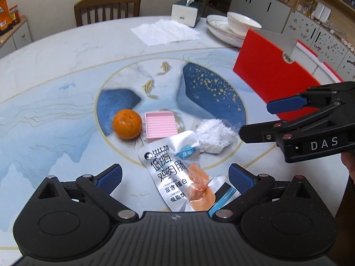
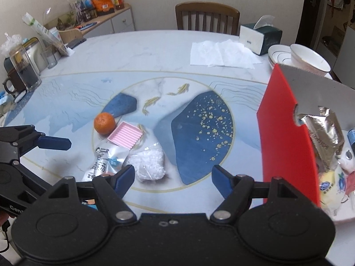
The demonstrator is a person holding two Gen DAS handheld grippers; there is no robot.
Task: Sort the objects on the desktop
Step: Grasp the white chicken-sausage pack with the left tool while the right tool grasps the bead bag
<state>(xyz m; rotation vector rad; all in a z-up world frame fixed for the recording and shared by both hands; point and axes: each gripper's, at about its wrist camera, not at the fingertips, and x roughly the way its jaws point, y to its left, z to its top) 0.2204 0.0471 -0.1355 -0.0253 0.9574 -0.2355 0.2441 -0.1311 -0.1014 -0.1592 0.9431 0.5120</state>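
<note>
On the round patterned table lie an orange (image 1: 127,123) (image 2: 104,123), a pink ribbed box (image 1: 160,127) (image 2: 125,135), a silver sausage packet (image 1: 175,173) (image 2: 104,161) and a bagged white fluffy item (image 1: 214,135) (image 2: 149,164). My left gripper (image 1: 175,178) is open, its blue pads on either side of the sausage packet without touching it. My right gripper (image 2: 173,178) (image 1: 255,119) is open over bare table just right of the white item. A red bin (image 2: 286,137) (image 1: 273,71) to the right holds wrappers and small items.
A tissue box (image 2: 259,36), flat paper napkins (image 2: 221,54) and stacked white plates with a bowl (image 2: 308,58) sit at the far side. Jars and a glass (image 2: 24,71) crowd the far left edge. A wooden chair (image 2: 207,17) stands behind the table.
</note>
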